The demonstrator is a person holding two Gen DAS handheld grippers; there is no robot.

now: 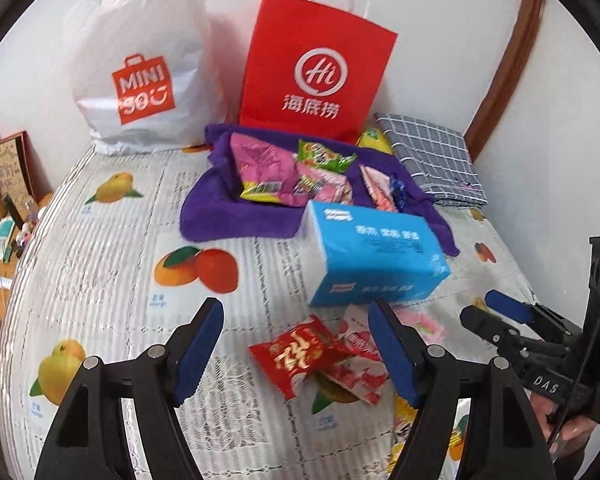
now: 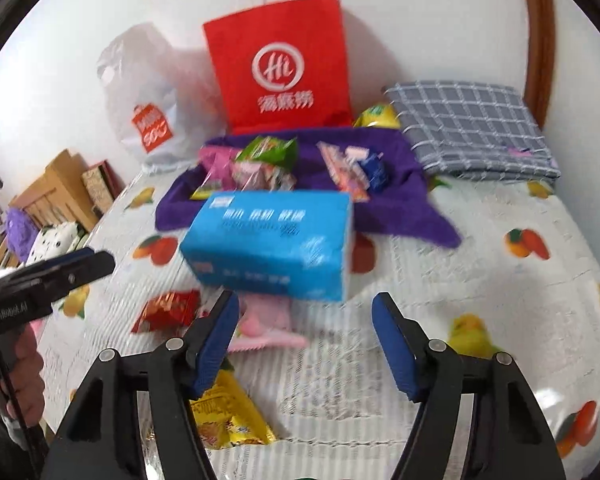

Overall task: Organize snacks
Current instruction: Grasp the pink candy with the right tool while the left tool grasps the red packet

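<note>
My left gripper [image 1: 296, 312] hangs open over a red snack packet [image 1: 296, 356] and a pink strawberry packet [image 1: 360, 364], both lying flat on the fruit-print cover; its pads touch neither. My right gripper [image 2: 306, 304] is open too, with only bare cover between its fingers. A yellow snack packet [image 2: 224, 416] lies under its left finger, and a pink item [image 2: 264, 320] sits just ahead. A blue tissue pack [image 1: 372, 252] lies beyond both grippers. Behind it a purple towel [image 1: 228, 216] holds several snack packets [image 1: 268, 172].
A red paper bag [image 1: 316, 68] and a white plastic shopping bag [image 1: 148, 80] stand against the back wall. A folded grey checked cloth [image 1: 432, 160] lies at the back right. Boxes and clutter sit beyond the cover's left edge [image 2: 60, 196].
</note>
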